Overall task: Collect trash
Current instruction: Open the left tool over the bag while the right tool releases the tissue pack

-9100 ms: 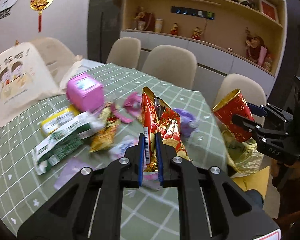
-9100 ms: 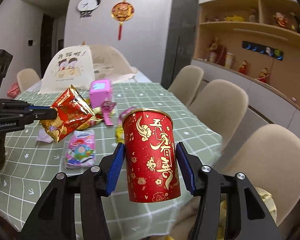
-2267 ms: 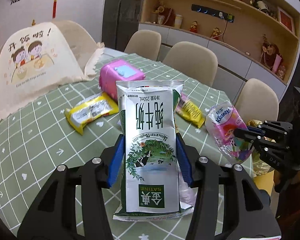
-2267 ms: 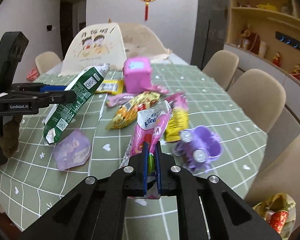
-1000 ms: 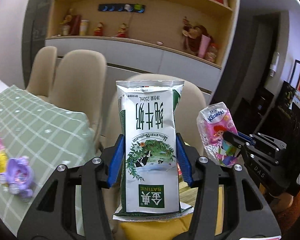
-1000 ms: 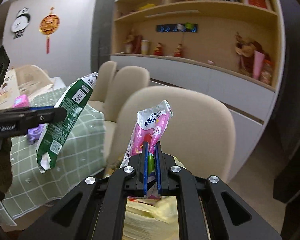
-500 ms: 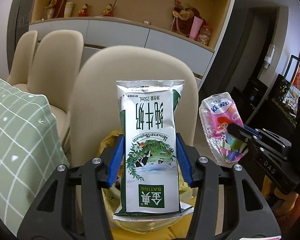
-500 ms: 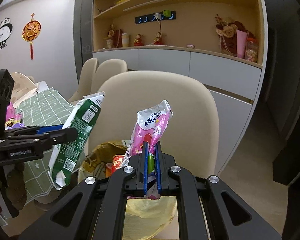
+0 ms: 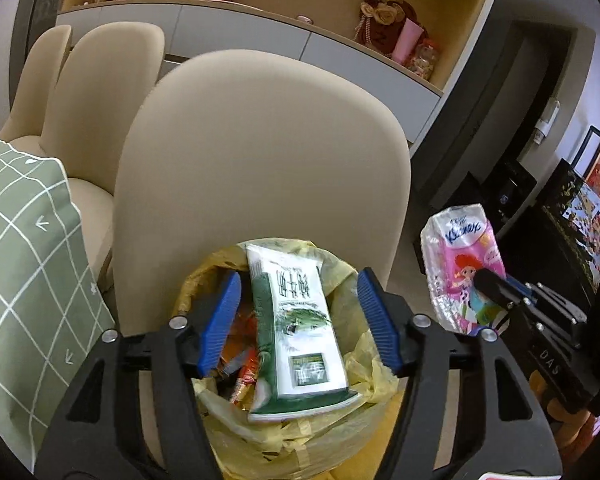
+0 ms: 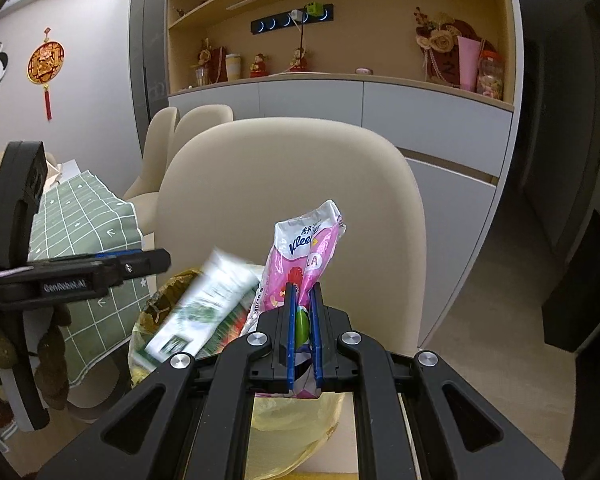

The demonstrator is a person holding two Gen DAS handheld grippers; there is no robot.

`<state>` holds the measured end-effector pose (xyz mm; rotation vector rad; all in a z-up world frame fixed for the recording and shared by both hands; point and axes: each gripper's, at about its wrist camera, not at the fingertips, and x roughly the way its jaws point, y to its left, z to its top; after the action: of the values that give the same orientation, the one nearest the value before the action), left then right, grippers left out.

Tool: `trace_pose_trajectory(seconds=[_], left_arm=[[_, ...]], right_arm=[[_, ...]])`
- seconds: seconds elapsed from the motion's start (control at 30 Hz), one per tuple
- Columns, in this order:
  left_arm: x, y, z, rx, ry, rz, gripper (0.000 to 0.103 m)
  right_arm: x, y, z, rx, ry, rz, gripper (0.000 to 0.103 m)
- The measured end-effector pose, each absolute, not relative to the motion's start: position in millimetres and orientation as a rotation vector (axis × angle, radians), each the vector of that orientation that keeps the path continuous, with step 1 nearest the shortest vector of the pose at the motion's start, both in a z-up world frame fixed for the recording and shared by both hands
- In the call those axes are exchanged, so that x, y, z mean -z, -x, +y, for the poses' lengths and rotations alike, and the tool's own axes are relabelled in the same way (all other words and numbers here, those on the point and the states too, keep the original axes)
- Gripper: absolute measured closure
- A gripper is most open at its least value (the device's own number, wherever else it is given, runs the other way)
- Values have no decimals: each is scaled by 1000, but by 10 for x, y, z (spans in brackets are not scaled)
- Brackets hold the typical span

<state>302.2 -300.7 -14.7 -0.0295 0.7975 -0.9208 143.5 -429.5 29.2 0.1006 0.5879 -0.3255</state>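
Observation:
A bin lined with a yellow bag (image 9: 352, 364) stands in front of a beige chair (image 9: 260, 152). My left gripper (image 9: 298, 292) is open right above it. The green and white milk carton (image 9: 296, 320) is free of the jaws and falling into the bag; it shows blurred in the right wrist view (image 10: 196, 312). My right gripper (image 10: 302, 300) is shut on a pink Kleenex tissue pack (image 10: 304, 248) and holds it above the bag's right side. The pack also shows in the left wrist view (image 9: 462, 268).
The table with the green checked cloth (image 9: 24, 248) is at the left. More beige chairs (image 9: 96, 92) stand behind it. A sideboard with shelves and ornaments (image 10: 380, 100) runs along the back wall. Dark furniture (image 9: 560, 216) is at the right. Other wrappers lie in the bag.
My left gripper has opened and let go of the milk carton, which drops into the yellow bag. Both grippers came lower and closer over the bin. The right still holds the tissue pack.

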Motion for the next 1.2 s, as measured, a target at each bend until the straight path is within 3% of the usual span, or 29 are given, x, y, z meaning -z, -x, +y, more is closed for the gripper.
trace_pose_trajectory(seconds=[0.43, 0.77, 1.0, 1.1, 1.2], left_arm=[[-202, -2744, -2330, 852, -23, 727, 39], [-252, -2687, -1613, 767, -6, 732, 37], [-298, -2704, -1256, 724, 28, 719, 36], [-309, -2716, -1140, 709, 40, 718, 36], [-324, -2702, -1022, 698, 41, 710, 35]], right_arm=[[198, -2023, -3913, 184, -148, 660, 95], [929, -2561, -3886, 178, -212, 895, 95], [883, -2545, -3836, 213, -217, 860, 93], [806, -2481, -3810, 226, -207, 845, 82], [701, -2391, -3799, 244, -181, 821, 82]])
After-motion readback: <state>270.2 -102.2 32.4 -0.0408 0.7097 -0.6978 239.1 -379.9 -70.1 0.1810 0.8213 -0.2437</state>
